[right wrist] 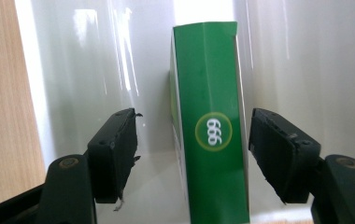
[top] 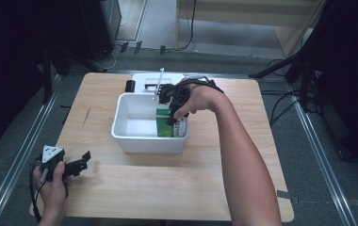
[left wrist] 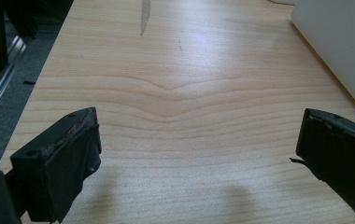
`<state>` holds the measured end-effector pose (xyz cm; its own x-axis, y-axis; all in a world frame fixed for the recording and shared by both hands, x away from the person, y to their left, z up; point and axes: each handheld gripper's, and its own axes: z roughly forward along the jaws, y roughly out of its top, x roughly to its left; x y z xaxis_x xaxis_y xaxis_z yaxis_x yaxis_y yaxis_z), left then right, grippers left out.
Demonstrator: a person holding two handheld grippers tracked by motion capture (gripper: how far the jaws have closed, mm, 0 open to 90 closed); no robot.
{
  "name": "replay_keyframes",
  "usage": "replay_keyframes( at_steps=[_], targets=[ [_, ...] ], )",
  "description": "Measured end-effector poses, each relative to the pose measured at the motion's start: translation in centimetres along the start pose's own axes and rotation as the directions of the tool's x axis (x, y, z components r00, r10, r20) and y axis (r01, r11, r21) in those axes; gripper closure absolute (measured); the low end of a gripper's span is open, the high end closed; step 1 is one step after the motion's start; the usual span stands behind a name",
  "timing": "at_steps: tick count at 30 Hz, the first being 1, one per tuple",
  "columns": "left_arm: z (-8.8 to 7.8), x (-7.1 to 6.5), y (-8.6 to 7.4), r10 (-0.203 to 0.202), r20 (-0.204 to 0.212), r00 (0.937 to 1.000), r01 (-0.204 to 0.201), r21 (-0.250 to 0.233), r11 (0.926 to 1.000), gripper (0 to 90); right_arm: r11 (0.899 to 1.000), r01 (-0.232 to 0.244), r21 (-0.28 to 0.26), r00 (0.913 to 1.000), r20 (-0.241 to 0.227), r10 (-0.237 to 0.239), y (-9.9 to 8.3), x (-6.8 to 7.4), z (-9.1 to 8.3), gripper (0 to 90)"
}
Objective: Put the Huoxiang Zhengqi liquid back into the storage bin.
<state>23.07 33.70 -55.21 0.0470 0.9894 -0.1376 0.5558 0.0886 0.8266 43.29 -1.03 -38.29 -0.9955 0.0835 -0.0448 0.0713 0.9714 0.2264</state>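
A green box (top: 164, 123) marked "666" (right wrist: 211, 130) stands on edge inside a white bin (top: 134, 139), near the bin's right wall. My right gripper (top: 174, 113) reaches down into the bin from the far side. In the right gripper view its jaws (right wrist: 192, 116) sit on either side of the box with a gap on each side, so it is open and the pads are not pressing. My left gripper (top: 80, 162) rests near the table's front left corner. It is open (left wrist: 199, 116) over bare wood with nothing between its jaws.
The wooden table (top: 167, 188) has bare room in front of and to the left of the bin. Behind the bin lie a white tray (top: 149, 79) and a small black item (top: 130, 85). The bin's corner (left wrist: 344, 42) shows at the upper right of the left gripper view.
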Motion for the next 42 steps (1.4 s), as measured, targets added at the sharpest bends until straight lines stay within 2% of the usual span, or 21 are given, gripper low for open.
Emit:
replay_keyframes(
  at_steps=[2, 4, 5, 10, 11, 15, 20, 24, 27, 28, 29, 30, 31, 32, 33, 34, 35, 39, 40, 41, 42],
  targets=[
    [0.0, 0.0, 0.0, 0.000, -0.001, 1.0000, 0.000, 0.000, 1.0000, 0.9, 0.999, -0.048, 0.012, 0.9986, 0.023, 0.047, 0.0, 0.3, -0.4, 27.5],
    [0.0, 0.0, 0.0, 0.000, -0.002, 1.0000, 0.000, 0.001, 1.0000, 0.9, 0.998, -0.056, -0.003, 0.9976, 0.039, 0.056, -0.1, 0.3, -0.7, 27.4],
    [0.0, 0.0, 0.0, 0.000, -0.002, 1.0000, 0.000, 0.000, 1.0000, 0.9, 0.995, -0.096, -0.003, 0.9937, 0.057, 0.096, -0.1, 0.4, -1.1, 24.7],
    [0.0, 0.0, 0.0, 0.000, -0.003, 1.0000, 0.000, -0.002, 1.0000, 0.9, 0.989, -0.140, -0.045, 0.9872, 0.071, 0.143, -0.3, 0.4, -1.9, 17.9],
    [0.0, 0.0, 0.0, 0.000, -0.004, 1.0000, 0.000, -0.001, 1.0000, 0.9, 0.984, -0.167, -0.068, 0.9822, 0.076, 0.172, -0.4, 0.4, -2.3, 15.5],
    [0.0, 0.0, 0.0, 0.002, -0.006, 1.0000, -0.002, 0.000, 1.0000, 0.9, 0.975, -0.197, -0.103, 0.9743, 0.089, 0.207, -0.9, 0.4, -3.0, 13.4],
    [0.0, -0.1, 0.0, 0.001, -0.006, 1.0000, -0.001, 0.001, 1.0000, 0.9, 0.953, -0.249, -0.172, 0.9577, 0.103, 0.269, -2.0, 0.2, -4.2, 5.3],
    [0.0, -0.1, 0.0, 0.001, -0.006, 1.0000, -0.001, 0.001, 1.0000, 0.9, 0.923, -0.323, -0.210, 0.9234, 0.143, 0.356, -3.1, 0.1, -4.5, 0.1],
    [0.0, -0.1, 0.0, 0.003, -0.007, 1.0000, -0.003, 0.001, 1.0000, 0.9, 0.907, -0.340, -0.248, 0.9073, 0.167, 0.386, -3.9, 0.2, -4.7, 0.0],
    [0.0, -0.1, 0.0, 0.004, -0.007, 1.0000, -0.004, 0.000, 1.0000, 0.9, 0.898, -0.351, -0.265, 0.8981, 0.176, 0.403, -4.2, 0.3, -4.8, 0.0],
    [0.0, -0.1, 0.0, 0.004, -0.008, 1.0000, -0.004, 0.000, 1.0000, 0.9, 0.876, -0.377, -0.300, 0.8743, 0.198, 0.443, -4.8, 0.4, -5.0, 0.0],
    [0.0, -0.1, 0.0, 0.004, -0.008, 1.0000, -0.004, 0.000, 1.0000, 0.9, 0.876, -0.377, -0.300, 0.8743, 0.198, 0.443, -4.8, 0.4, -5.0, 0.0],
    [0.0, -0.1, 0.0, 0.005, -0.007, 1.0000, -0.005, 0.000, 1.0000, 0.9, 0.867, -0.384, -0.318, 0.8649, 0.204, 0.458, -5.1, 0.3, -5.0, 0.0],
    [0.0, -0.1, 0.0, 0.006, -0.008, 1.0000, -0.006, -0.002, 1.0000, 0.9, 0.832, -0.424, -0.357, 0.8308, 0.212, 0.515, -5.9, 0.2, -5.2, 0.0],
    [0.0, -0.1, 0.0, 0.007, -0.008, 0.9999, -0.007, -0.002, 1.0000, 0.9, 0.832, -0.424, -0.357, 0.8308, 0.212, 0.515, -5.9, 0.2, -5.2, 0.0],
    [0.0, -0.1, 0.0, 0.008, -0.009, 0.9999, -0.008, -0.001, 1.0000, 0.9, 0.823, -0.431, -0.369, 0.8235, 0.212, 0.526, -6.2, 0.1, -5.3, 0.0],
    [0.0, -0.1, 0.0, 0.008, -0.010, 0.9999, -0.008, -0.002, 1.0000, 0.9, 0.808, -0.445, -0.386, 0.8100, 0.212, 0.547, -6.7, 0.1, -5.4, 0.0],
    [0.1, -0.2, 0.0, 0.011, -0.012, 0.9999, -0.011, -0.001, 0.9999, 0.9, 0.778, -0.456, -0.432, 0.7764, 0.234, 0.585, -8.3, 0.1, -5.5, 0.0],
    [0.1, -0.2, 0.0, 0.011, -0.012, 0.9999, -0.011, -0.001, 0.9999, 0.9, 0.759, -0.467, -0.453, 0.7604, 0.232, 0.606, -9.1, 0.2, -5.4, 0.0],
    [0.1, -0.2, 0.0, 0.011, -0.013, 0.9999, -0.011, -0.001, 0.9999, 0.9, 0.759, -0.467, -0.453, 0.7604, 0.232, 0.606, -9.1, 0.2, -5.4, 0.0],
    [0.0, -0.2, 0.0, 0.010, -0.012, 0.9999, -0.010, 0.001, 0.9999, 0.9, 0.753, -0.469, -0.461, 0.7537, 0.236, 0.613, -9.4, 0.3, -5.3, 0.0]
  ],
)
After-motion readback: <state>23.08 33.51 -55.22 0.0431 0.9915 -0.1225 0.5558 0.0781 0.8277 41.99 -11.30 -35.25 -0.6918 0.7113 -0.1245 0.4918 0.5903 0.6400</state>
